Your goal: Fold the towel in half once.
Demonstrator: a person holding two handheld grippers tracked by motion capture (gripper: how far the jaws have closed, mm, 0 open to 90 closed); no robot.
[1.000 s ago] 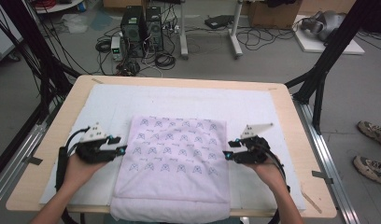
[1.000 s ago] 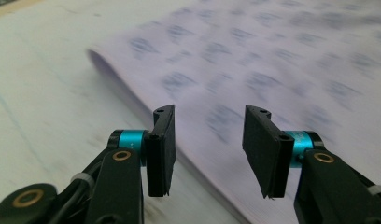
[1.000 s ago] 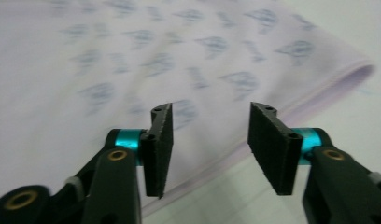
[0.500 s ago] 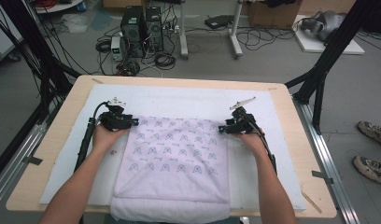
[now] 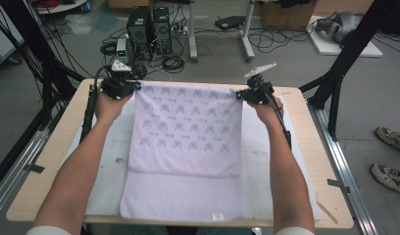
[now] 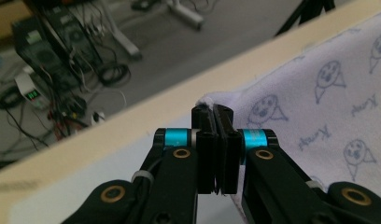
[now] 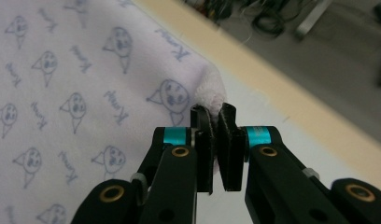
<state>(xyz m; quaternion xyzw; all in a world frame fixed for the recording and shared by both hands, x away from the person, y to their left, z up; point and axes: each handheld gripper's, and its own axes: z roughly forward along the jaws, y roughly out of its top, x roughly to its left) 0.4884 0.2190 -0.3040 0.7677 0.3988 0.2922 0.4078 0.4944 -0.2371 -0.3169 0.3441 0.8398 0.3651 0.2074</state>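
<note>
Now soft printed rectangular towel [image 5: 188, 137], corners pinched, left tongs [image 5: 120, 85], right tongs [image 5: 255, 93]

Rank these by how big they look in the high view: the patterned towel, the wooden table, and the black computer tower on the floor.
1. Wooden table, the widest thing in that view.
2. Patterned towel, which covers much of the table's middle.
3. Black computer tower, the smallest; it stands farther from the camera, so its true size may be understated.
</note>
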